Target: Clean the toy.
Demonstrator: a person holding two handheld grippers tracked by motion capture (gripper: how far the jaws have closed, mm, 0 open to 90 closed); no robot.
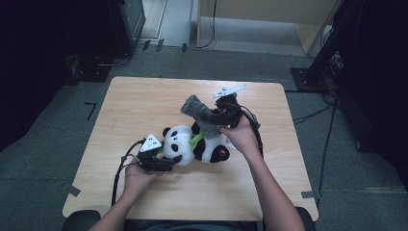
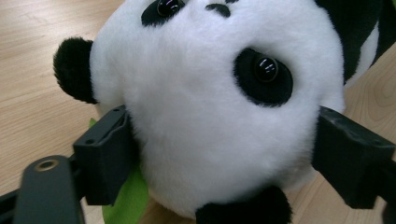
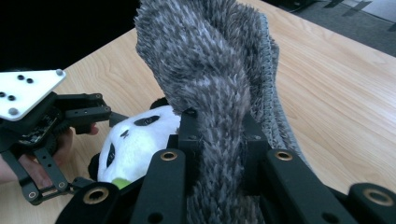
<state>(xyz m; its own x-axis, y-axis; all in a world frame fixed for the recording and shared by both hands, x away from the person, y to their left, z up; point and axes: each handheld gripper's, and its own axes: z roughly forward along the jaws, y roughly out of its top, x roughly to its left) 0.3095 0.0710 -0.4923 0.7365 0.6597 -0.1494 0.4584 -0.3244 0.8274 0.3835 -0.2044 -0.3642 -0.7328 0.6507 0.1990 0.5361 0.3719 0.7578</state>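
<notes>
The right gripper (image 1: 217, 117), centre-right of the high view, is clamped on a grey fuzzy cloth (image 1: 197, 109). In the right gripper view the 2 jaws pinch the cloth (image 3: 210, 88) at its lower part, and the free end stands above them, folded over.

The left gripper (image 1: 166, 162), lower left of centre in the high view, straddles the head of a panda plush toy (image 1: 195, 144). In the left gripper view the 2 jaws stand at either side of the white head (image 2: 210, 116), close against the fur; whether the pads press it cannot be told, so this gripper reads as released around the head. A green leaf part (image 2: 126, 200) shows below the head, at the lower left of that frame.

The panda lies on its side on the wooden table (image 1: 144, 96), near the frame centre, and the cloth hangs just above its body.

Risks, as judged from this position:
1. The cloth grip is narrow. A sideways pull could draw the pile out of the jaws.
2. The left jaws do not visibly hold the head. Contact from the cloth could roll or push the panda.
3. The folded free end could snag on an ear or the leaf.
</notes>
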